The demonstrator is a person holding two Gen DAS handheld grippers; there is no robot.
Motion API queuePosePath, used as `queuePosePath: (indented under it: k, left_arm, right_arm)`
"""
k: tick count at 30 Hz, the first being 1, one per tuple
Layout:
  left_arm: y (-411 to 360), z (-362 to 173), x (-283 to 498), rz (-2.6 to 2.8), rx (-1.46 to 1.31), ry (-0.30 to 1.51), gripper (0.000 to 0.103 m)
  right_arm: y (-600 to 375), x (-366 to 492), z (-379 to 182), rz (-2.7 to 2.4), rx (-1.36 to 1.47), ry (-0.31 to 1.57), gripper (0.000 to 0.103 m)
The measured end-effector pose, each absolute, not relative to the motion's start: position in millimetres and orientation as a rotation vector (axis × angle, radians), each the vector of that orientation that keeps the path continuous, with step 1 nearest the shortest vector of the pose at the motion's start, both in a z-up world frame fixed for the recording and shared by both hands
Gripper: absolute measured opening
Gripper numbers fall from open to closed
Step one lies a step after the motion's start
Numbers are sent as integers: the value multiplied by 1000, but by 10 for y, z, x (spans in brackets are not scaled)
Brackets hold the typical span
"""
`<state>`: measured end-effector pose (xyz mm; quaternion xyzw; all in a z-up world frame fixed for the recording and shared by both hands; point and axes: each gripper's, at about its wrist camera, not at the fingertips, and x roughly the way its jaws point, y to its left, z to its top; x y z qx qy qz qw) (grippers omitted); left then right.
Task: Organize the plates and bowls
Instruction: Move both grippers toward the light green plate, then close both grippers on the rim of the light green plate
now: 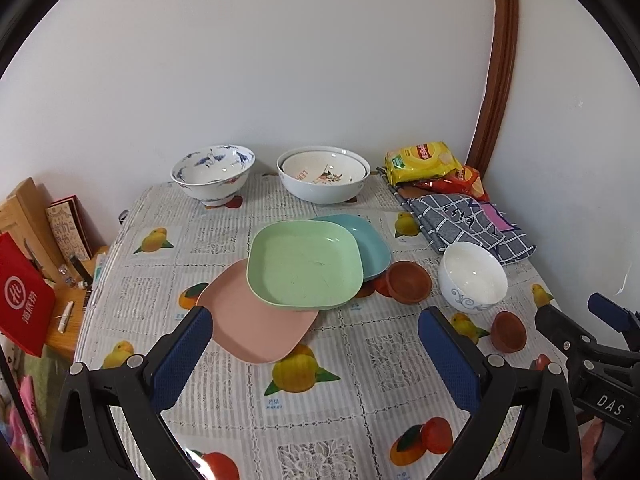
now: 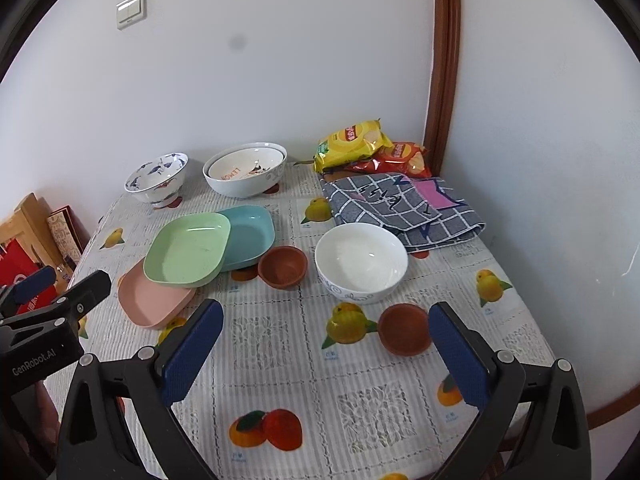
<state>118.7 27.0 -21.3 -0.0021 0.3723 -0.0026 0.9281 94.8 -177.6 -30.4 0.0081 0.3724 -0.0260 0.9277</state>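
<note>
Above the near edge of the table [image 1: 360, 432] you held both tongs empty and spread wide: your left gripper [image 1: 316, 340] faced the pink plate [image 1: 256, 328], with the green plate [image 1: 306, 264] overlapping it and the blue plate [image 1: 370, 248]; your right gripper [image 2: 326, 332] hovered near a brown bowl [image 2: 404, 328] and the white bowl [image 2: 360, 262].

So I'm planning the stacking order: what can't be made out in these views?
- Pink plate: its far part lies under the green plate, both views.
- Teal plate: its left side is covered by the green plate.
- Nested inner bowl: lettering too small to read.
</note>
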Motion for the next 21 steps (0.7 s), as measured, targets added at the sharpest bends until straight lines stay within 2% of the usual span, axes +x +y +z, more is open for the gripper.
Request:
queuePosePath:
  k: [9, 14, 21]
  left_arm:
    - [468, -366, 1713, 19, -52, 802, 103]
    - [626, -478, 1945, 51, -67, 837, 103]
    - [796, -628, 2175, 81, -71, 867, 103]
  right_arm:
    - [-1609, 1477, -387, -6, 22, 780, 98]
    - [-1462, 1773, -472, 41, 48, 812, 88]
    - [-1258, 2088, -653, 80, 62, 834, 86]
